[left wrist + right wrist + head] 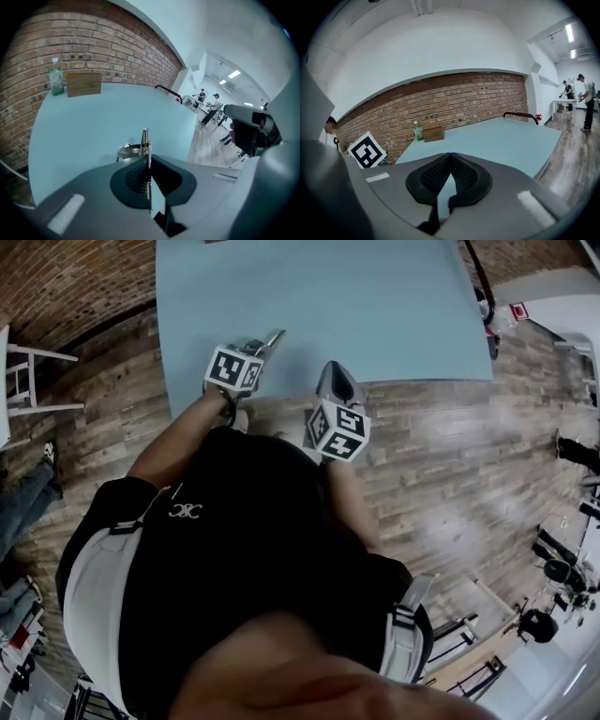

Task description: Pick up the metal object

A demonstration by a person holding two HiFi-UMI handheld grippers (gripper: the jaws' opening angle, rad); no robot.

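A thin, shiny metal object (145, 140) stands edge-on between the pads of my left gripper (148, 158), which is shut on it. A curved silvery part of the object (127, 151) shows just past the jaws, over the light blue table (93, 122). In the head view the left gripper (255, 346) hovers over the table's near edge, and the metal object (273, 337) sticks out ahead of it. My right gripper (336, 373) is beside it at the table's edge. Its jaws (450, 155) are shut with nothing between them.
A green bottle (56, 80) and a wooden block (84, 84) stand at the table's far end by the brick wall. A black curved handle (168, 91) sits at the far right corner. A white chair (28, 381) stands to the left, and people work at benches in the background.
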